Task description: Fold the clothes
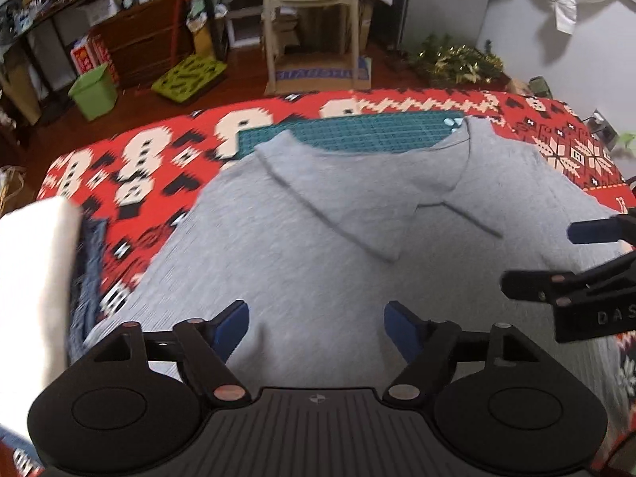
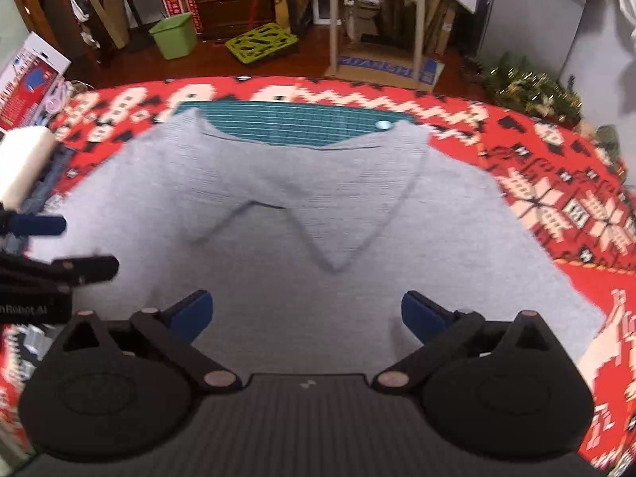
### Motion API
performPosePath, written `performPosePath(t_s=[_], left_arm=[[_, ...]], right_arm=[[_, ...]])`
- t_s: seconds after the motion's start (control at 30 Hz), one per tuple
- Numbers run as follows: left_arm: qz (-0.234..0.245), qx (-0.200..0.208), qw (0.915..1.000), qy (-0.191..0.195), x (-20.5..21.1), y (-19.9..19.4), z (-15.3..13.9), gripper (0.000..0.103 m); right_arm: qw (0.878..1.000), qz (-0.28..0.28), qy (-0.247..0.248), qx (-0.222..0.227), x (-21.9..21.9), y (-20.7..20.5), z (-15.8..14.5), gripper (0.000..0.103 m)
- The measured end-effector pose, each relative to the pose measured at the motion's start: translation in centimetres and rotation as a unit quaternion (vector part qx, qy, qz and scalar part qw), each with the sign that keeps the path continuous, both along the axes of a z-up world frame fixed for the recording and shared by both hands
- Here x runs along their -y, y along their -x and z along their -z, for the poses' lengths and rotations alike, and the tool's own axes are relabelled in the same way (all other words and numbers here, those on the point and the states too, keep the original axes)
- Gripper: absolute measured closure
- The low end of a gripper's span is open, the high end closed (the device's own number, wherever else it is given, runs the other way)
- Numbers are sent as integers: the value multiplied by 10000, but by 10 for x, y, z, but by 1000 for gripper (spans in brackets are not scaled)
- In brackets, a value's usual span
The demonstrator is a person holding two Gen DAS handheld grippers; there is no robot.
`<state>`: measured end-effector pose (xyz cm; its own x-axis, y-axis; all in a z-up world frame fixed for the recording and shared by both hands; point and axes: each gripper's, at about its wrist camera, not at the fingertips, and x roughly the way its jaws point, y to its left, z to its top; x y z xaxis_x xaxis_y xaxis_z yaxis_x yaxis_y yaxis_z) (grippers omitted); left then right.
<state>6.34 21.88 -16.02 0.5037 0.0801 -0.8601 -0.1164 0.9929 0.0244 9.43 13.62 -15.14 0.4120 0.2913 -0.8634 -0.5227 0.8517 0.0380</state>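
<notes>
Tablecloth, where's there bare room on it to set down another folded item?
Most room is the tablecloth right of the grey shirt, out to the table edge. A smaller strip lies between the shirt and the folded pile on the left. The centre is crowded: shirt, green mat, both grippers' open jaws.

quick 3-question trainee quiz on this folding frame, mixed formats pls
1. True or false: the left gripper is shut on the grey shirt.
2. What lies under the shirt's far edge? A) green cutting mat B) towel C) tray
3. Fill in: both sleeves are folded ____ onto the shirt's body.

Key: 1 false, both it and the right gripper are open above the shirt; 2 A; 3 inward.
</notes>
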Motion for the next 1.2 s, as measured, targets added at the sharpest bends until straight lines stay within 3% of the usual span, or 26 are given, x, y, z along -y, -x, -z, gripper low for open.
performPosePath(t_s=[0.27, 0.5, 0.6, 0.83, 1.0, 1.1, 1.2], left_arm=[[503, 68, 9986, -124, 23, -21, 34, 25], [763, 502, 9956, -232, 22, -17, 50, 19], [782, 686, 9942, -281, 23, -14, 52, 17], [835, 1161, 9866, -787, 41, 14, 36, 17], [917, 1592, 9740, -1324, 61, 59, 19, 11], [891, 1594, 9729, -1420, 69, 82, 12, 9], [724, 1512, 9796, -1111, 74, 99, 5, 9]], right_arm=[[9991, 312, -16, 271, 12, -10, 22, 1], [9972, 426, 324, 528, 5, -7, 39, 1], [9970, 448, 216, 601, 8, 0, 36, 1], [9920, 583, -497, 1004, 31, 43, 10, 1], [9842, 677, -1004, 1288, 48, 74, -8, 1], [9873, 557, -737, 1295, 52, 98, -17, 1], [9889, 453, -514, 1317, 58, 123, -24, 1]])
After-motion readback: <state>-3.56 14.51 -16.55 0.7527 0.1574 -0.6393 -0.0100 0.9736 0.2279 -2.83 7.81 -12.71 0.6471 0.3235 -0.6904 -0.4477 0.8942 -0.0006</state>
